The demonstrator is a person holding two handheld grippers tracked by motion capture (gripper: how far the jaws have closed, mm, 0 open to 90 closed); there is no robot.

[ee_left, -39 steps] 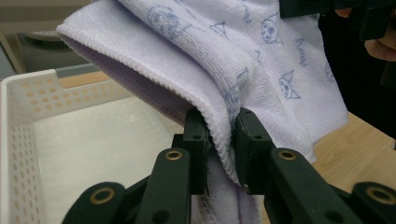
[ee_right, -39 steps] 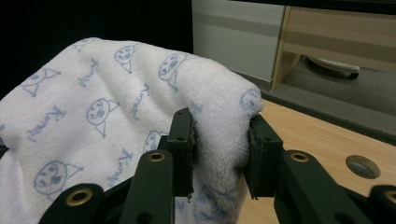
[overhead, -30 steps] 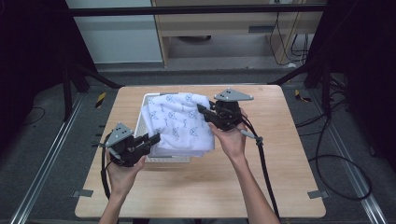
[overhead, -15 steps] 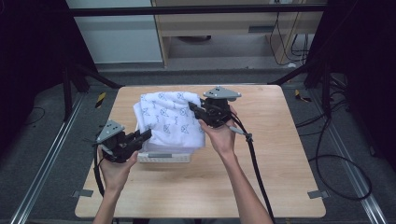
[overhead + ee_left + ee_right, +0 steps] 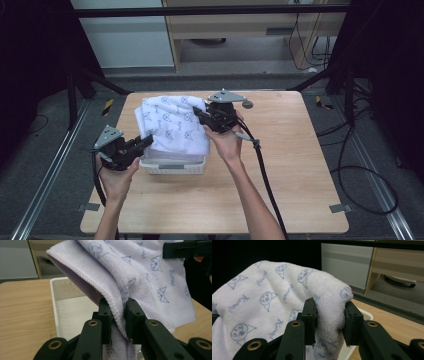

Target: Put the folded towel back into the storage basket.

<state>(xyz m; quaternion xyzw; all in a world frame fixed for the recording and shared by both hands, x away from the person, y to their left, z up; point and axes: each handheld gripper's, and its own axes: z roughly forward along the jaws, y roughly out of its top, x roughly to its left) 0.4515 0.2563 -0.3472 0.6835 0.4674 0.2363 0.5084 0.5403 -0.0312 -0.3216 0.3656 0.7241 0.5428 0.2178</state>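
High view: fluffy cat-print towel [image 5: 172, 125] hangs over the white basket [image 5: 172, 166], left gripper [image 5: 145, 141] and right gripper [image 5: 198, 114] both clamping its hemmed edges.

White towel [image 5: 269, 305]: printed in blue with cat-face outlines and repeated cursive word, tilted at varied angles. Word looks like "Kawaii" in right gripper view, but letters too blurred for certain reading. No other readable text, label or number.

right hand-held gripper [image 5: 329, 322] | jaws clamped on printed white towel [image 5: 262, 302] | white basket rim [image 5: 364, 312] behind
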